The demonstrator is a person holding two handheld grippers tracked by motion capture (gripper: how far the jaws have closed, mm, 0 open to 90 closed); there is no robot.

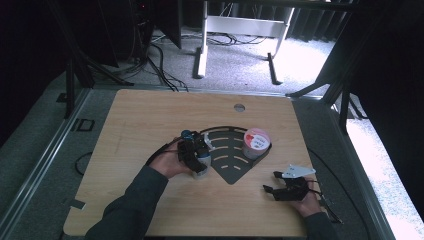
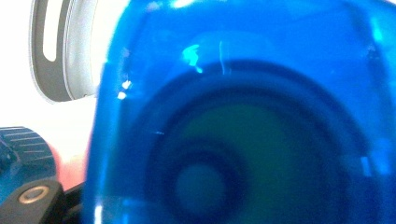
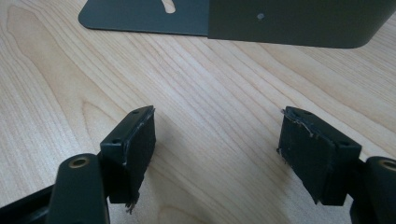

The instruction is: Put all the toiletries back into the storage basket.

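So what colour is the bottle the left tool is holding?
Blue, see-through. The bottle shows best in the left gripper view.

Both grippers are black: the right gripper [image 1: 270, 182] nearer the table's front edge carries a pale grey three-cornered plate [image 1: 298, 171] on top and trails a thin black cable [image 1: 327, 204]. Seen close in the right gripper view, its two jaws end in blocky black pads [image 3: 140, 140] with frayed edges, small screw holes and brass-coloured pivot rivets [image 3: 78, 162]. The person's left sleeve [image 1: 132, 202] is dark grey-green.
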